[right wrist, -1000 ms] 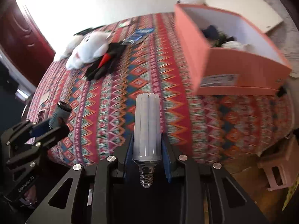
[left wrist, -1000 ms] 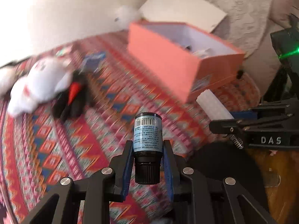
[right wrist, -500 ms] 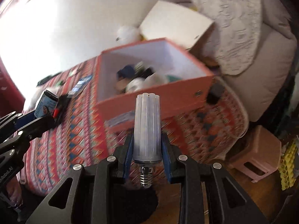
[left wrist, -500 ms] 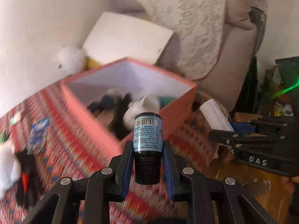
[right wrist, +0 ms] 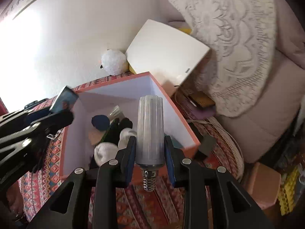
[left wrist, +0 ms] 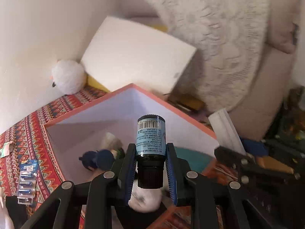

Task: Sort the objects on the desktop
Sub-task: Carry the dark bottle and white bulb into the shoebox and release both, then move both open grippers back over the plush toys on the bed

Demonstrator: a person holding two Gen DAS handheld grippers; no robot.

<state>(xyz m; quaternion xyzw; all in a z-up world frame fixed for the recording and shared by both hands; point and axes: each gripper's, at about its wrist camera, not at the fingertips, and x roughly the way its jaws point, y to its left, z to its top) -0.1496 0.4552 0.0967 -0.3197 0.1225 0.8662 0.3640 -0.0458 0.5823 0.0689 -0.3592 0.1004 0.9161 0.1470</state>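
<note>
A white wall backs a worktop (right wrist: 144,206) draped in a red zigzag-patterned woven cloth, with a beige sofa (right wrist: 270,103) under a cream lace throw (right wrist: 234,43) to the right. On the cloth stands an open salmon-orange cardboard box (left wrist: 192,118) with white inner walls, its white lid (left wrist: 137,55) leaning behind it beside a fluffy white plush ball (left wrist: 67,76). Inside the box lie dark gloves (right wrist: 118,129), a navy round object (right wrist: 100,122) and white balled socks (right wrist: 105,152). A blister pack of batteries (left wrist: 26,179) lies on the cloth left of the box. The left claw (left wrist: 150,164) is clamped on a small dark bottle with a pale blue printed label (left wrist: 150,139), held cap-down over the box interior. The right claw (right wrist: 149,156) grips a white ribbed corn-style LED bulb (right wrist: 150,127), screw base toward the camera, above the box's near wall.
</note>
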